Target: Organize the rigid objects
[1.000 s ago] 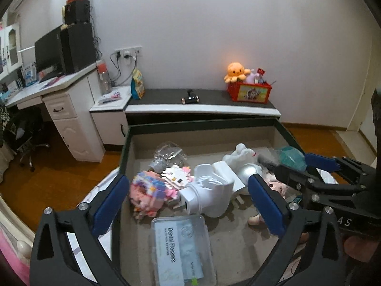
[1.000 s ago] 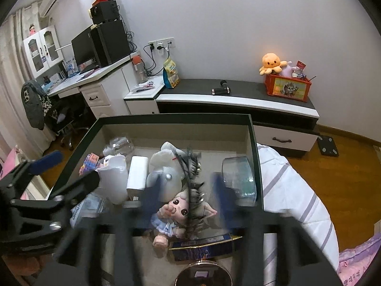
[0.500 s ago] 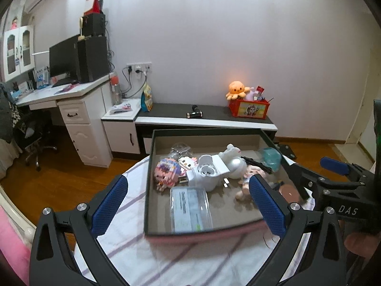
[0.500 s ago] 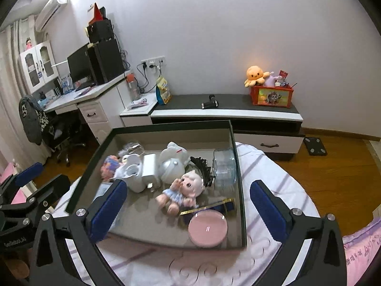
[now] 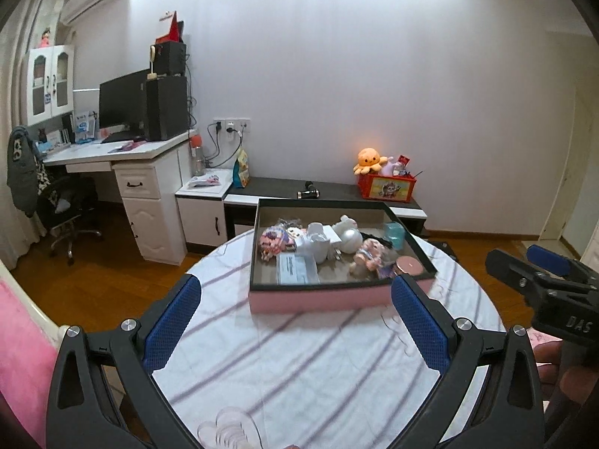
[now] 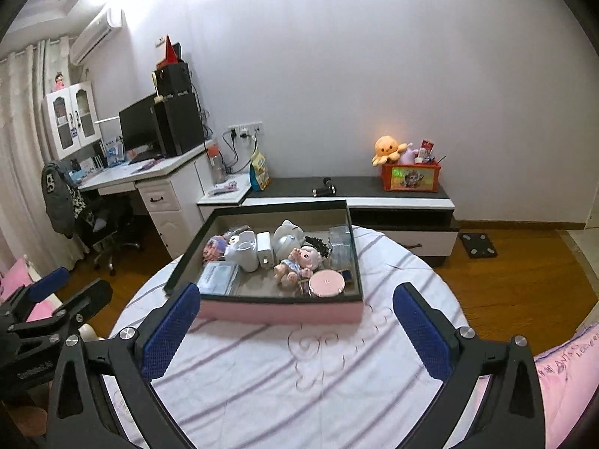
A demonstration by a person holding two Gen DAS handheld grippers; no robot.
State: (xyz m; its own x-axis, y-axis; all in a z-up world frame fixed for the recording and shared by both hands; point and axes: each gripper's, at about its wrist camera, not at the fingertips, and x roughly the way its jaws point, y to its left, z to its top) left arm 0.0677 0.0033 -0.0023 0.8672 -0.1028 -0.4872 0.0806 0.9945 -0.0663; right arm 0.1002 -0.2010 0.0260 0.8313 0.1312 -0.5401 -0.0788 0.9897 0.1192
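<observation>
Both tongs, left and right, are standing wide and empty, hovering near the front wall of the pink box resting on the round surface. The doll, compact and other rigid objects are lying crowded inside the box; reaching in carelessly is risking toppling neighbours or nudging the box.

Left tool and right tool: black angular frames with silver screws, textured blue finger pads, and white lettering on the side.
</observation>
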